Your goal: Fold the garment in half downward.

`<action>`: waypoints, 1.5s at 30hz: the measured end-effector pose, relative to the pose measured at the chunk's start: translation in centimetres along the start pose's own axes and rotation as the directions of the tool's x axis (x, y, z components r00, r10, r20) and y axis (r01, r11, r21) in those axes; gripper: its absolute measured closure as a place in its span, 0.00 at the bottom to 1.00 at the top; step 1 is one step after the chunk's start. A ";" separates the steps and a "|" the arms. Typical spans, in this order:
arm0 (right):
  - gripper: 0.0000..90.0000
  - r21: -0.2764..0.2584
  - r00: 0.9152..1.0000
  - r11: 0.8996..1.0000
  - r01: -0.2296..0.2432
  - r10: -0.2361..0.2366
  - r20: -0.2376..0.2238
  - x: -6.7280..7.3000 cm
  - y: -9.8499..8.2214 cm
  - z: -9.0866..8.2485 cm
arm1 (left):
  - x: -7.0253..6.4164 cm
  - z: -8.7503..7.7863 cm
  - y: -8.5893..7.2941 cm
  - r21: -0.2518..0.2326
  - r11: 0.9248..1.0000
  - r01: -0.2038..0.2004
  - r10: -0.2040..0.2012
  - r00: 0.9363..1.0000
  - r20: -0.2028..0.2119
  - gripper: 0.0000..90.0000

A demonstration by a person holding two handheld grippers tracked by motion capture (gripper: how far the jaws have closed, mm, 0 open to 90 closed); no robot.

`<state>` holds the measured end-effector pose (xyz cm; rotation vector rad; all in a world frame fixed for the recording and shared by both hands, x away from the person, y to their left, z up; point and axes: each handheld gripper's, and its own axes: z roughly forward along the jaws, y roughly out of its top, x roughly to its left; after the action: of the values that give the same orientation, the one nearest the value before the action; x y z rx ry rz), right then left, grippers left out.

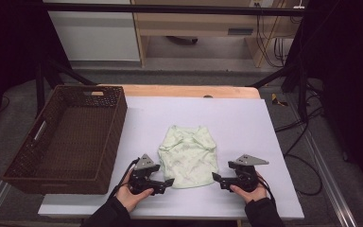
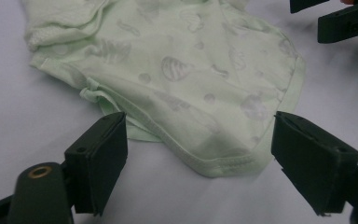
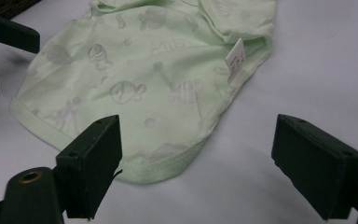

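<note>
From the high view I see a small pale green printed garment lying flat at the centre of the pale lavender table sheet. A dark brown woven basket fills the left of the frame, its inside too dim for me to read. My left gripper sits at the lower left of the garment and my right gripper at its lower right, each in a hand whose sleeve is cut off by the bottom edge.

In the left gripper view the jaws stand wide apart, straddling the garment's hemmed corner without touching it; the other gripper's black jaws are clipped at the upper right.

In the right gripper view the jaws are also spread wide, around the opposite hem corner. A white label sticks out of the folded edge, its print too small to read.
</note>
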<state>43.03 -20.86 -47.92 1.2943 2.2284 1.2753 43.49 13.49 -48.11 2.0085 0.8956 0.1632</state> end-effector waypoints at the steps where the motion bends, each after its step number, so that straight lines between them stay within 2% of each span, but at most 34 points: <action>1: 0.21 0.004 1.000 1.000 0.006 -0.006 0.002 0.0 0.0 0.1 | 0.0 0.0 0.0 0.001 1.000 -0.001 0.001 1.000 -0.004 0.23; 8: 0.31 0.045 1.000 0.999 0.014 -0.014 0.003 0.4 0.0 0.6 | -0.2 0.0 -0.1 0.021 1.000 -0.002 0.002 0.999 -0.044 0.40; 13: 0.43 0.055 1.000 0.998 0.008 -0.010 0.025 0.4 0.1 0.8 | -0.2 0.1 -0.1 0.038 0.999 -0.001 0.003 0.998 -0.060 0.56; 19: 0.55 0.071 0.999 0.997 0.014 -0.016 0.031 0.4 0.1 1.0 | -0.3 0.3 -0.2 0.049 0.998 0.025 -0.022 0.997 -0.071 0.70; 27: 0.66 0.086 0.999 0.996 0.031 -0.034 0.031 0.5 0.2 1.2 | -0.9 0.6 -0.2 0.050 0.999 0.017 -0.012 0.996 -0.086 0.83; 32: 0.73 0.093 0.999 0.995 0.034 -0.038 0.038 0.8 0.2 1.3 | -1.3 0.8 -0.3 0.048 0.999 -0.008 0.013 0.994 -0.109 0.87; 40: 0.84 0.097 0.996 0.995 0.032 -0.040 0.076 1.1 0.2 1.4 | -1.4 1.0 -0.3 0.039 0.999 0.004 0.001 0.991 -0.134 0.95; 43: 0.95 0.099 0.996 0.995 0.025 -0.033 0.079 1.0 0.3 1.5 | -1.4 0.9 -0.3 0.038 0.999 0.017 -0.012 0.991 -0.130 0.96; 45: 0.97 0.099 0.996 0.995 0.024 -0.032 0.081 1.1 0.3 1.5 | -1.3 0.8 -0.3 0.041 0.999 0.025 -0.020 0.993 -0.118 0.97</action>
<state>43.47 -19.08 -48.37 1.3197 2.2684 1.0944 42.77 12.19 -48.55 2.0445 1.0029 0.2540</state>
